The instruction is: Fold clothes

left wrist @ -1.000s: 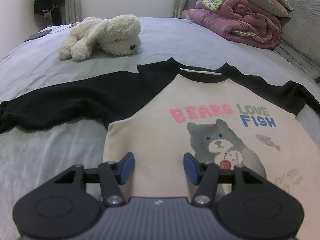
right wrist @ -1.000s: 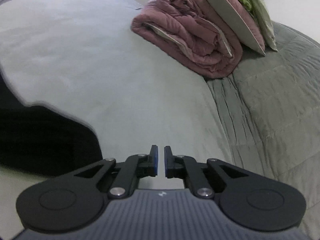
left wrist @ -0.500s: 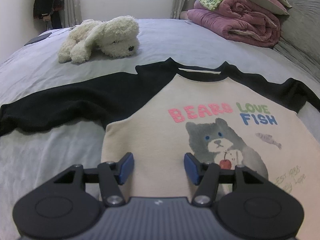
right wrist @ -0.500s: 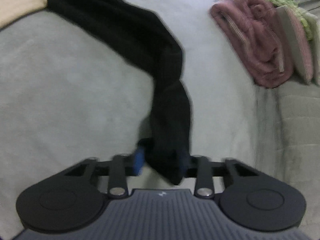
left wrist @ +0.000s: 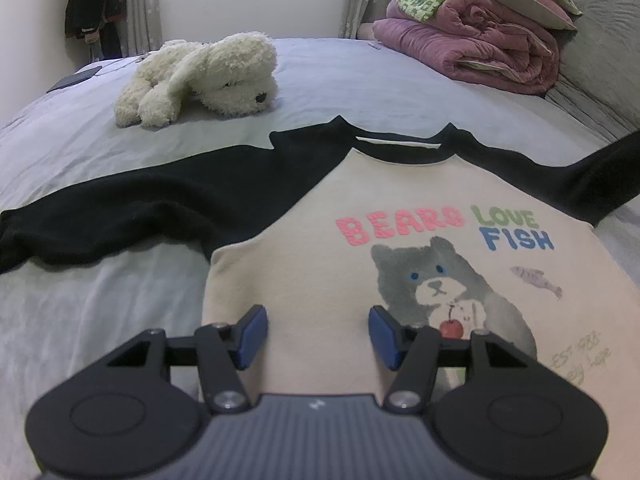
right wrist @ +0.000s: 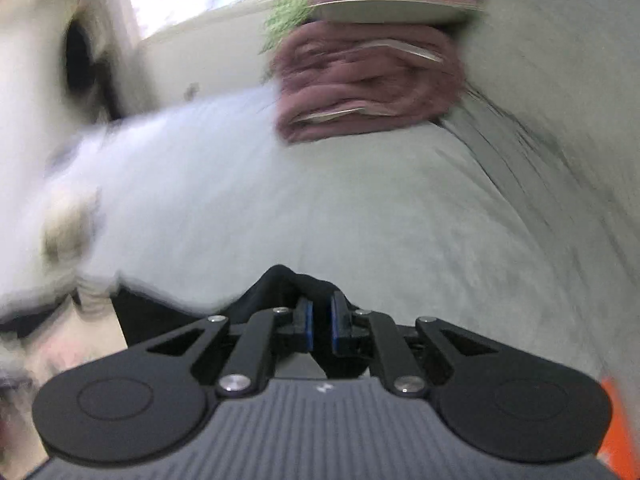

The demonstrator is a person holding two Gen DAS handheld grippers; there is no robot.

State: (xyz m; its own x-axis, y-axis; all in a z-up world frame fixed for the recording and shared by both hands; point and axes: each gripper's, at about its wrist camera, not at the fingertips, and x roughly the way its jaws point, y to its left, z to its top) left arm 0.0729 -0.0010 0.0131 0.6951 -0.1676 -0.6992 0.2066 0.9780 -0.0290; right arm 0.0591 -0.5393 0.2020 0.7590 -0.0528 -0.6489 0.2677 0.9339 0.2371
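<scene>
Three printed words, "BEARS LOVE FISH", cross the shirt [left wrist: 320, 272].

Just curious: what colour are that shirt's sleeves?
Black sleeves on a cream shirt, clearest in the left wrist view.

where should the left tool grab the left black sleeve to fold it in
Grip the left sleeve at its cuff end, at the far left. It lies flat and stretched out from the shirt, so the free end gives the cleanest fold. Come from the outer side, low, pinching the edge. The left tool is open, over the shirt's body.
</scene>
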